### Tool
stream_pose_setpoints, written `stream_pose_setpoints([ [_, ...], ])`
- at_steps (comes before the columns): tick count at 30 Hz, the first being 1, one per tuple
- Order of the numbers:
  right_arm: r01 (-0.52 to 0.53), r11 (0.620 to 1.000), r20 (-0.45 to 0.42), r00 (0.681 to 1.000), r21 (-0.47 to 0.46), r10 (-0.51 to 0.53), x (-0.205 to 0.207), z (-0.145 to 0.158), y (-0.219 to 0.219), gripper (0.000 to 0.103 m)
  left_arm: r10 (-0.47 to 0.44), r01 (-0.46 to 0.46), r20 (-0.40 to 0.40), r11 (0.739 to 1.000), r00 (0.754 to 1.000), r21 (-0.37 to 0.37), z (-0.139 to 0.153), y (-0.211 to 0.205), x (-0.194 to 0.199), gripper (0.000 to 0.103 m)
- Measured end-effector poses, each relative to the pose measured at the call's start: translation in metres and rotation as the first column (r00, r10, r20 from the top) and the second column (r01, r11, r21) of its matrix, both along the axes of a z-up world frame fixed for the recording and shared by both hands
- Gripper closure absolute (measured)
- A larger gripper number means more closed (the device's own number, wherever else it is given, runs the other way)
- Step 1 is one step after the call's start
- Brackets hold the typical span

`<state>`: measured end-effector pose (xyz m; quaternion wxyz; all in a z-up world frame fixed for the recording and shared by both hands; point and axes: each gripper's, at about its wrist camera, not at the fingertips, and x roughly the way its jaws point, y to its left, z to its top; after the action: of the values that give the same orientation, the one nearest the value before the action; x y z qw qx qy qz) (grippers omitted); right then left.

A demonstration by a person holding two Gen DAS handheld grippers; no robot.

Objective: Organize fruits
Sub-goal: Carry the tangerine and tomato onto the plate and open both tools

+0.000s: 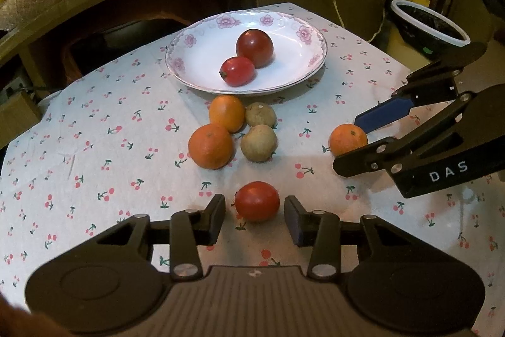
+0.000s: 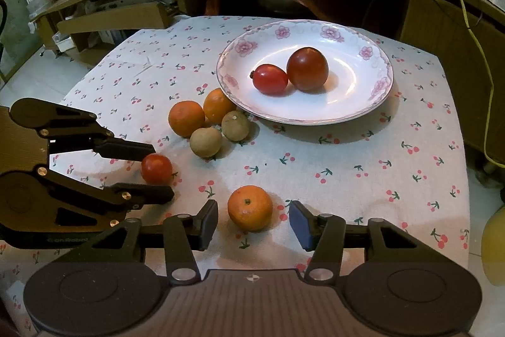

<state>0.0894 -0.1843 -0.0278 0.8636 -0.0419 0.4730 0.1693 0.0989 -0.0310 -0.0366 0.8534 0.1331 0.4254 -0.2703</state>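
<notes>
- Cherry-print cloth is covering the table (image 1: 94, 131) where we are working, with a cluttered wooden shelf and cables behind it.
- We are holding the left tongs (image 1: 255, 212) parted around a red fruit (image 1: 257, 201), which is sitting on the cloth right between the tips; a thin gap is showing on each side, so nothing is gripped yet.
- We are keeping the right tongs (image 2: 253, 218) open as well, with a small orange (image 2: 250, 207) lying between the pads and clear of both.
- Neither fruit is showing a long axis; both are roundish, so the squeeze is needing no wrist turn, we judge.
- The flowered plate (image 1: 195, 52), already carrying two red fruits, is lying straight ahead of both tongs, beyond the cluster of two oranges and two brownish fruits (image 1: 258, 142).
- Each hand is nearest its own fruit.
</notes>
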Motion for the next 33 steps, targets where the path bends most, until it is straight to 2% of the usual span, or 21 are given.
stream_pose_setpoints([
  [1, 0.0, 1.0, 0.0, 1.0, -0.004, 0.0, 0.0, 0.0, 0.001, 0.052, -0.001, 0.001, -0.003, 1.0, 1.0, -0.002, 0.0, -0.001, 0.0, 0.063],
  [3, -0.002, 1.0, 0.007, 1.0, -0.021, 0.003, 0.0, 0.001, 0.002, 0.068, 0.002, -0.002, 0.003, 1.0, 1.0, 0.007, 0.001, -0.002, 0.0, 0.065],
  [4, -0.005, 1.0, 0.008, 1.0, -0.027, 0.005, 0.0, 0.001, 0.004, 0.071, 0.002, -0.002, 0.003, 1.0, 1.0, 0.008, 0.001, -0.003, 0.0, 0.066],
  [10, 0.011, 1.0, 0.006, 1.0, -0.026, -0.011, 0.002, 0.005, 0.004, 0.072, 0.02, -0.019, 0.01, 1.0, 1.0, -0.025, 0.01, -0.002, 0.002, 0.069],
  [23, 0.046, 0.999, 0.068, 0.997, 0.023, -0.047, 0.01, 0.026, 0.004, 0.073, 0.053, -0.048, 0.07, 0.996, 0.996, -0.071, 0.036, -0.012, 0.016, 0.069],
  [33, 0.122, 0.992, 0.127, 0.984, 0.041, -0.127, 0.03, 0.036, -0.004, 0.072, 0.112, -0.103, 0.102, 0.99, 0.988, -0.092, 0.042, -0.026, 0.049, 0.069],
])
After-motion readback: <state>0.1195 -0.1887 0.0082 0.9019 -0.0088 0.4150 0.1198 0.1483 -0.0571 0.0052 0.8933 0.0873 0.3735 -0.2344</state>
